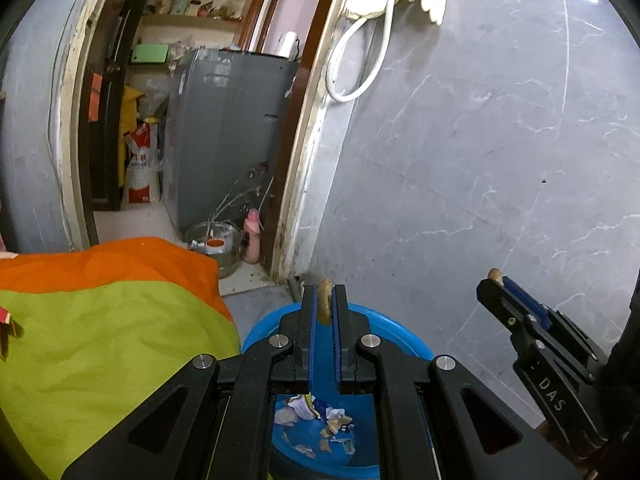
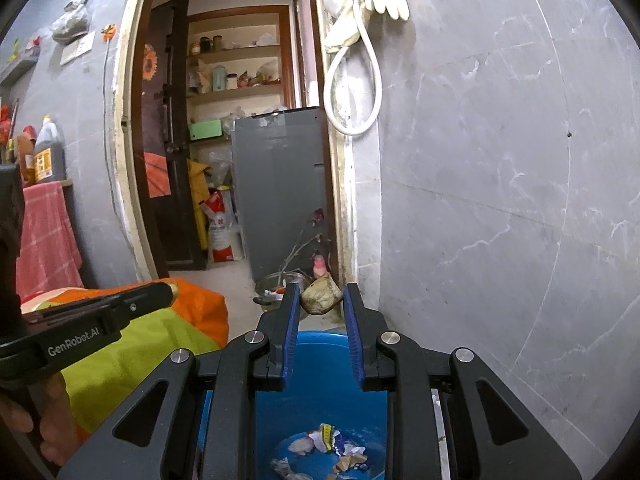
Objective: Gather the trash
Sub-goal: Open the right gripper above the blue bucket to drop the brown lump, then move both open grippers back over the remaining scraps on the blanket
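Note:
A blue bin [image 1: 394, 330] sits on the floor below both grippers, with several scraps of paper trash [image 1: 320, 420] at its bottom; it also shows in the right wrist view [image 2: 320, 364]. My left gripper [image 1: 324, 304] is shut on a thin brown scrap [image 1: 324, 300] above the bin. My right gripper [image 2: 321, 300] is shut on a crumpled brownish wad [image 2: 320, 299] above the bin; it shows at the right of the left wrist view [image 1: 498, 280].
A green and orange cloth [image 1: 100, 320] covers a surface to the left of the bin. A grey tiled wall [image 1: 480, 160] stands to the right. A doorway [image 2: 240, 160] ahead opens on a grey appliance [image 2: 280, 192], shelves and a metal pot [image 1: 216, 240].

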`<state>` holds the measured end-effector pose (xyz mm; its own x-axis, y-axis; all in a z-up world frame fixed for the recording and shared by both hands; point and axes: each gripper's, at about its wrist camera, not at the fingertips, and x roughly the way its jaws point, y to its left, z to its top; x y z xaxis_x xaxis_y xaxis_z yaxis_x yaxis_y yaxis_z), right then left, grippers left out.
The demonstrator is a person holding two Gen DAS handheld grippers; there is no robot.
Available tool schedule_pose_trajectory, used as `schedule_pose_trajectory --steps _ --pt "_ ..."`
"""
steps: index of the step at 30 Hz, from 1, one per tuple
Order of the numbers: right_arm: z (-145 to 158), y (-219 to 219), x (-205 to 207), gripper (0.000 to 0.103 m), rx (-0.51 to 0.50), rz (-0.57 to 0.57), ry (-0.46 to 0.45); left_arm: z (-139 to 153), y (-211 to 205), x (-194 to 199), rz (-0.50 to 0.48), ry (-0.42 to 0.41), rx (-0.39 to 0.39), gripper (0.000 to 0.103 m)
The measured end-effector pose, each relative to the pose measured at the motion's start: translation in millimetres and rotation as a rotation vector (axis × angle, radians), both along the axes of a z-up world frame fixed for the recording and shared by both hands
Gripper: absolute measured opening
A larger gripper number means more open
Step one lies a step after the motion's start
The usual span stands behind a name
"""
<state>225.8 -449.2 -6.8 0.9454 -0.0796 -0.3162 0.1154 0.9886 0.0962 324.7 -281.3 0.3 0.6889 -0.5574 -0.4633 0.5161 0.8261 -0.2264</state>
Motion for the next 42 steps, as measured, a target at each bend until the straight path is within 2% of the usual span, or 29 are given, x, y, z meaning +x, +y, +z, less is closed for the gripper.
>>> schedule_pose_trajectory --steps 4,6,7,8,10,11,14,17,18,20,22,24,25,26,27,32,42 --pt "-2.0 -3.6 4.5 0.021 0.008 -0.007 0.013 -5.2 -2.1 6.7 0.007 0.024 0.018 0.005" --pt "-3.7 -4.9 6.1 0.028 0.012 -0.013 0.021 -8.8 -2.2 9.4 0.010 0.038 0.031 0.007" --pt "-4.3 -5.5 6.1 0.033 0.015 -0.014 0.021 -10.5 -2.3 10.7 0.010 0.046 0.037 0.010" --pt "-4.7 -6.4 6.0 0.034 0.018 -0.016 0.021 -11.9 -2.0 11.5 0.011 0.050 0.040 0.013" --pt "-5.5 -7.8 6.1 0.034 0.022 -0.019 0.024 -14.3 -0.5 11.8 0.012 0.055 0.037 0.026" --pt "-5.4 -7.9 6.4 0.035 0.023 -0.021 0.024 -14.5 1.0 11.4 0.014 0.056 0.033 0.027" --pt "-4.9 -8.9 4.0 0.050 0.030 -0.033 0.014 -13.9 3.8 11.9 0.022 0.059 0.036 0.029" --pt "-3.7 -11.2 1.1 0.055 0.042 -0.044 0.002 -11.4 10.1 10.7 0.046 0.053 0.033 0.044" --pt "-3.3 -11.7 0.8 0.057 0.042 -0.047 0.001 -10.3 13.2 9.2 0.056 0.050 0.027 0.052" --pt "-2.7 -13.9 -1.6 0.067 0.045 -0.062 -0.005 -7.4 20.3 8.2 0.085 0.038 0.017 0.061" --pt "-1.9 -15.3 -4.8 0.078 0.051 -0.074 -0.016 -4.9 28.6 6.3 0.116 0.024 0.012 0.082" --pt "-0.5 -16.8 -6.6 0.082 0.055 -0.082 -0.022 -1.4 36.9 3.9 0.147 0.005 -0.004 0.092" --pt "-0.2 -17.2 -7.7 0.089 0.056 -0.086 -0.025 0.6 41.9 2.0 0.164 -0.008 -0.012 0.096" --pt "0.2 -17.7 -9.3 0.094 0.060 -0.091 -0.031 2.5 45.5 0.5 0.180 -0.017 -0.012 0.098" --pt "0.5 -17.8 -10.7 0.103 0.067 -0.097 -0.038 4.5 49.0 -0.7 0.193 -0.025 -0.010 0.099" --pt "3.3 -16.8 -16.6 0.103 0.078 -0.095 -0.061 11.6 62.9 -6.6 0.230 -0.052 0.021 0.100" --pt "21.5 3.6 -29.4 0.103 0.052 -0.066 -0.098 24.6 90.4 -30.3 0.269 -0.117 0.032 0.100"
